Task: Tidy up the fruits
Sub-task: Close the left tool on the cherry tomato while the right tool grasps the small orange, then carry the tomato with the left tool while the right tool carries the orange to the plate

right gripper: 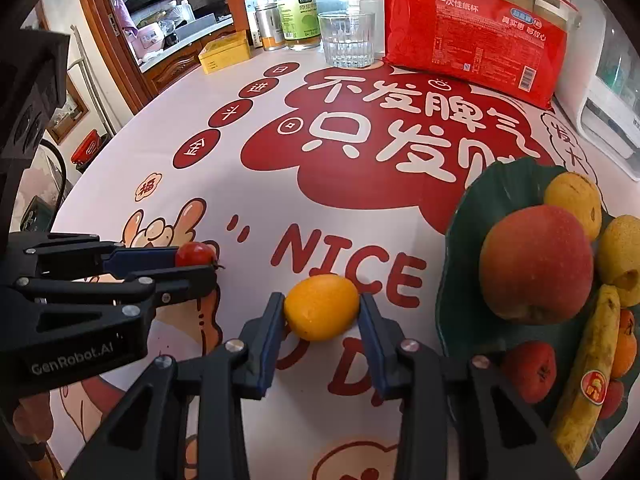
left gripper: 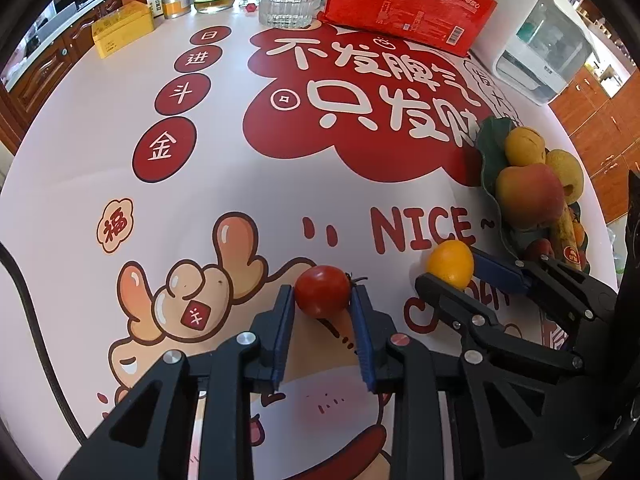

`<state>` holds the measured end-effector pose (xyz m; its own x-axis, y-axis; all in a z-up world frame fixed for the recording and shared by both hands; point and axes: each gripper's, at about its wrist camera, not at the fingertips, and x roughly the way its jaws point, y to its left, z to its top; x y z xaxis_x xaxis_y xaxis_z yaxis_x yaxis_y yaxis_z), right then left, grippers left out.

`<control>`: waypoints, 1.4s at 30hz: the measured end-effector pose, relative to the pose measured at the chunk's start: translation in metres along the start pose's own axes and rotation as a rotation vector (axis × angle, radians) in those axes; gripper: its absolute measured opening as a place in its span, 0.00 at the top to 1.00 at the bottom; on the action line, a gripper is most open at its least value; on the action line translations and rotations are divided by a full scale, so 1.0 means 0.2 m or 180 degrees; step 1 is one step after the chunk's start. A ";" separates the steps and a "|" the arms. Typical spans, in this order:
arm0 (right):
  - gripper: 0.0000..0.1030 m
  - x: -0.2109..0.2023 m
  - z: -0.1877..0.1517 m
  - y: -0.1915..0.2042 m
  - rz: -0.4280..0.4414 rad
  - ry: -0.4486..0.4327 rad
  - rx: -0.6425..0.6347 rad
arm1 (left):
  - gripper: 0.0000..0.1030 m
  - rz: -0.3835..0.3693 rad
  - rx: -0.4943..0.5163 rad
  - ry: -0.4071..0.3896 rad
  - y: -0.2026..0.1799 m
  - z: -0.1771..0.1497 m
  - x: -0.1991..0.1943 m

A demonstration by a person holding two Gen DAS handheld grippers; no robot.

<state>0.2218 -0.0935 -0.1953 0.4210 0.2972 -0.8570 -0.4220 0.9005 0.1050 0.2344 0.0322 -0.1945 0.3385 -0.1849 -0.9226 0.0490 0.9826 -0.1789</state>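
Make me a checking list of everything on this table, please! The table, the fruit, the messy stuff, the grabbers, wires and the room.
Surface: tablecloth with red cartoon print.
Job's things: red tomato and yellow fruit on the cloth; green plate holds apple, banana and other fruit.
Clutter: glass, red packet, yellow tin, bottle, can, white appliance.
Grippers: left gripper shut on the tomato; right gripper shut on the yellow fruit.
Cables: black cable at the left edge.
Surroundings: wooden cabinets.
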 end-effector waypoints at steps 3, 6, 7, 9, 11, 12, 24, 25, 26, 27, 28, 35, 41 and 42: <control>0.64 0.00 0.00 0.00 0.0016 -0.0007 0.0020 | 0.74 -0.0044 -0.0018 -0.0024 0.01 0.00 -0.01; 0.64 -0.02 0.00 -0.01 0.0044 -0.0017 0.0066 | 0.74 -0.0062 -0.0027 -0.0045 0.00 0.00 -0.04; 0.64 -0.03 0.00 -0.01 0.0050 -0.0022 0.0075 | 0.74 -0.0065 -0.0021 -0.0055 0.00 0.00 -0.05; 0.64 -0.04 0.00 -0.01 0.0060 -0.0042 0.0081 | 0.74 -0.0064 0.0005 -0.0082 -0.01 0.00 -0.08; 0.64 -0.07 0.00 -0.01 0.0078 -0.0068 0.0085 | 0.74 -0.0066 0.0030 -0.0115 -0.02 0.00 -0.13; 0.64 -0.09 0.00 -0.01 0.0087 -0.0084 0.0090 | 0.74 -0.0071 0.0041 -0.0137 -0.02 0.00 -0.15; 0.64 -0.38 0.01 -0.02 0.0145 -0.0397 0.0178 | 0.74 -0.0161 0.0299 -0.0459 -0.21 0.00 -0.49; 0.64 -0.41 0.01 -0.03 0.0135 -0.0429 0.0184 | 0.74 -0.0179 0.0347 -0.0496 -0.24 0.00 -0.52; 0.64 -0.45 0.01 -0.04 0.0119 -0.0469 0.0195 | 0.74 -0.0189 0.0377 -0.0521 -0.26 0.01 -0.54; 0.64 -0.48 0.01 -0.05 0.0103 -0.0501 0.0205 | 0.74 -0.0203 0.0412 -0.0551 -0.29 0.01 -0.56; 0.64 -0.52 0.01 -0.06 0.0085 -0.0539 0.0220 | 0.74 -0.0221 0.0448 -0.0582 -0.32 0.01 -0.59; 0.64 -0.79 0.00 -0.16 -0.0113 -0.0770 0.0302 | 0.74 -0.0305 0.0618 -0.0729 -0.48 0.03 -0.72; 0.64 -1.06 0.01 -0.25 -0.0307 -0.0989 0.0357 | 0.74 -0.0316 0.0783 -0.0824 -0.60 0.08 -0.80; 0.64 -1.09 0.02 -0.27 -0.0332 -0.1009 0.0367 | 0.74 -0.0318 0.0814 -0.0843 -0.63 0.09 -0.82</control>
<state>0.1555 -0.2055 -0.0129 0.6931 0.2691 -0.6688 -0.2778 0.9558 0.0967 0.1908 -0.0610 -0.0147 0.5498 -0.3024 -0.7786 0.3157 0.9382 -0.1415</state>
